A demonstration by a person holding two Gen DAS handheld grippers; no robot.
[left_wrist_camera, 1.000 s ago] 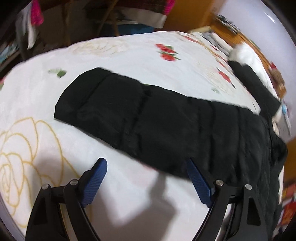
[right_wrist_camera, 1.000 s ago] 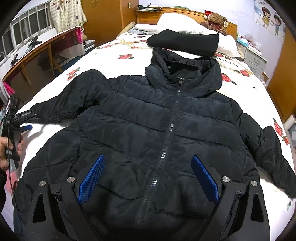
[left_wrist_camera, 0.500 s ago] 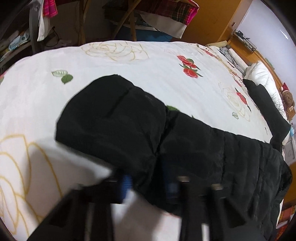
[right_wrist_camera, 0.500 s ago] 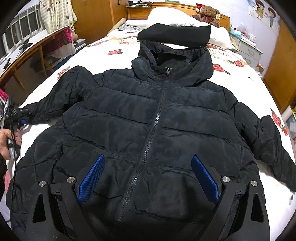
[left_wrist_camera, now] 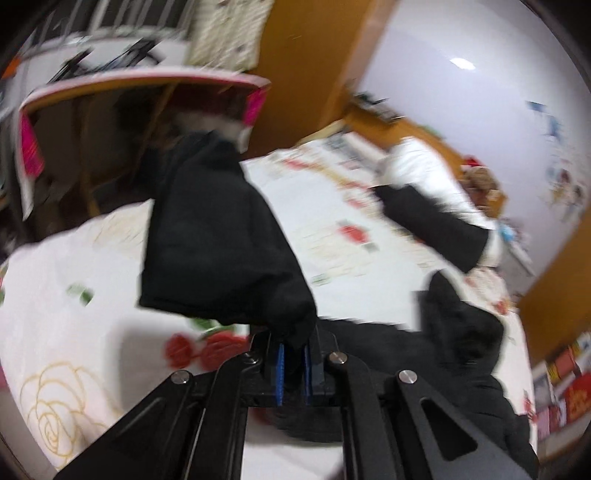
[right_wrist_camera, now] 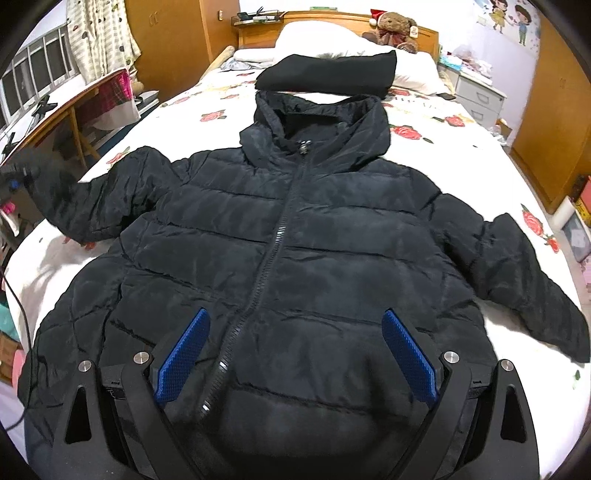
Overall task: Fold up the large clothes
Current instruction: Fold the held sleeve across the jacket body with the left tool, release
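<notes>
On the bed [right_wrist_camera: 436, 122], a black puffer jacket [right_wrist_camera: 295, 236] lies front up and zipped, long axis running from the hem at the near edge to the hood toward the pillow [right_wrist_camera: 332, 33]. A folded black garment [right_wrist_camera: 328, 72] lies just beyond the hood. The left claw [left_wrist_camera: 291, 363] is clamped on the sleeve cuff [left_wrist_camera: 218, 251], held lifted off the bed. The right claw [right_wrist_camera: 295, 350] hovers over the hem, pads wide apart.

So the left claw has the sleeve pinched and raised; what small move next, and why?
Probably carry the sleeve inward across the jacket front. The left claw is shut on its cuff end, lifted off the bed; the right claw is open over the hem.
</notes>
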